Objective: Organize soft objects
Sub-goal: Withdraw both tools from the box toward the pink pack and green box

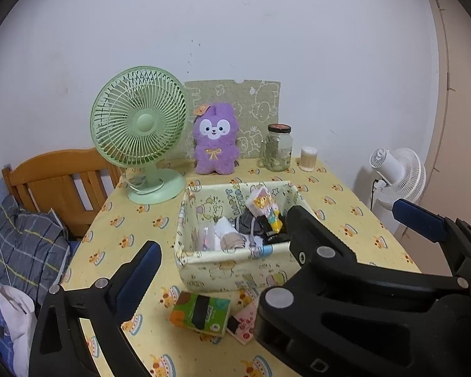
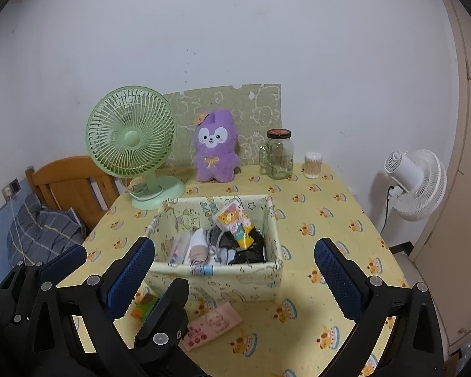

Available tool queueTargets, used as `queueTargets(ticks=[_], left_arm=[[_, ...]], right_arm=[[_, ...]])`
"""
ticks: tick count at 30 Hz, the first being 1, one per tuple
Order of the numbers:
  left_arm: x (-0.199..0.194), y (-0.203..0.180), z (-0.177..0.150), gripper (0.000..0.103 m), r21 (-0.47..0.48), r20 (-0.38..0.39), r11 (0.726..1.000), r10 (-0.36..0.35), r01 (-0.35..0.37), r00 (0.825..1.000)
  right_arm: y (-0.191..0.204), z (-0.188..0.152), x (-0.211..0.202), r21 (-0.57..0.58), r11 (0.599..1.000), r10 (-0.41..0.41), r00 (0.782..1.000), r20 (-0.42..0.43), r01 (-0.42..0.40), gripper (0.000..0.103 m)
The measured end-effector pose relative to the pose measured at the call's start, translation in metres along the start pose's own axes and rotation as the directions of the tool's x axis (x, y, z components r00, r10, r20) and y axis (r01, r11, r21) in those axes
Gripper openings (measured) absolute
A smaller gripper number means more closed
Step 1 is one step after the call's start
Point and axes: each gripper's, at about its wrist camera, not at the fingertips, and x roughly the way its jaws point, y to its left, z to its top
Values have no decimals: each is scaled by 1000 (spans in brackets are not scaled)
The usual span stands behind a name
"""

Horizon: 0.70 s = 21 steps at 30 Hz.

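Both grippers empty over the bench, storage box mostly filled.

My left gripper point(image 1: 223, 229) and right gripper point(image 2: 235, 257) both hang with jaws spread wide, gripping nothing. Straight ahead between the jaws sits the fabric storage box point(image 2: 223, 279), already holding rolled socks and a cartoon tissue pack point(image 2: 235, 220). I judge most sorting is done. Left over, just below the jaws on the bench: a green-and-orange tissue pack point(image 1: 201, 312) and a pink packet point(image 2: 212, 325) in front of the box. The purple plush bunny point(image 2: 215, 149) stands beyond it.
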Motion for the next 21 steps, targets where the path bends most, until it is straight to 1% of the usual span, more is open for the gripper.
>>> queueTargets(ticks=[8, 13, 21], left_arm=[[-4, -3, -18, 101, -5, -20, 1000, -7, 7, 1000], [-8, -4, -29, 101, -6, -15, 1000, -3, 3, 1000], [0, -5, -47, 101, 2, -34, 1000, -2, 2, 999]], right_arm=[[-2, -19, -8, 12, 1000, -12, 1000, -12, 12, 103], [-2, -31, -11, 4, 1000, -6, 1000, -19, 6, 103], [-4, -51, -7, 13, 1000, 1, 1000, -27, -1, 103]])
